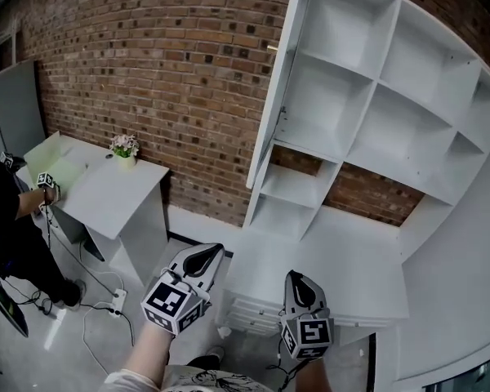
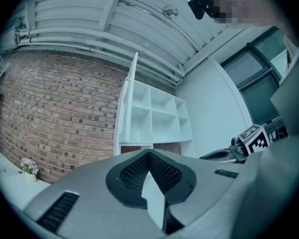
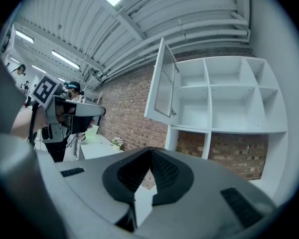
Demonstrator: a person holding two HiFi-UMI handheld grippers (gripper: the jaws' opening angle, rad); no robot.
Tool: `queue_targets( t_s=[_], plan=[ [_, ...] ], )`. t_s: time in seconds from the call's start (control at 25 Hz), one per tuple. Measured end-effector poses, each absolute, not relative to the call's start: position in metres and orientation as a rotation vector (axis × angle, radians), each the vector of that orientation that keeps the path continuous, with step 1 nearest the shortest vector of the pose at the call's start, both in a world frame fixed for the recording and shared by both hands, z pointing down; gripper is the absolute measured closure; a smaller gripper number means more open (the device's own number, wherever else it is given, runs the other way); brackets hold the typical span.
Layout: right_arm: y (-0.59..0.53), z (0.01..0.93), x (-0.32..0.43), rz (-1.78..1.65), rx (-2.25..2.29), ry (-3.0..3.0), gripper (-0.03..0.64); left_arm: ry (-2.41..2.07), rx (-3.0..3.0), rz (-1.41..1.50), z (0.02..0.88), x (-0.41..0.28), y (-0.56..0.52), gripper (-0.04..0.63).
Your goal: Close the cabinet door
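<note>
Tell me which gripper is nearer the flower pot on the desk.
Left. The left gripper sits below and right of the flower pot; the right gripper is farther right.

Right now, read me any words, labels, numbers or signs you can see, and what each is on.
None: no word, number or brand is readable in any view.
The left gripper and right gripper carry only black-and-white square marker patterns, not text.
The white cabinet, its open door and the brick wall bear no visible print.
</note>
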State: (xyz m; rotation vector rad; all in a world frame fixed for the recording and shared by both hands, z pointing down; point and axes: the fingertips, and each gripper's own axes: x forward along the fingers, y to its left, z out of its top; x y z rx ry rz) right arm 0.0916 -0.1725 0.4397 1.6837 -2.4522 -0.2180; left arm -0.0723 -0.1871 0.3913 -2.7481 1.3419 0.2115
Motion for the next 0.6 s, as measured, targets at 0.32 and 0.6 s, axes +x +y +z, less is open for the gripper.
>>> queue_targets(
  t_s=[0.32,0.6],
  plan=[
    [-0.267,0.407,0.087,-0.302,1.697,-2.448,0.609,1.287,-2.705,0.325,0.350,-0.078,-0.285,0.582],
    [-0.319,0.392,0.086,-0.345,1.701,-2.439,0.609,1.155,-2.653,0.413,0.291,-0.076,-0.345,0.583]
  ],
)
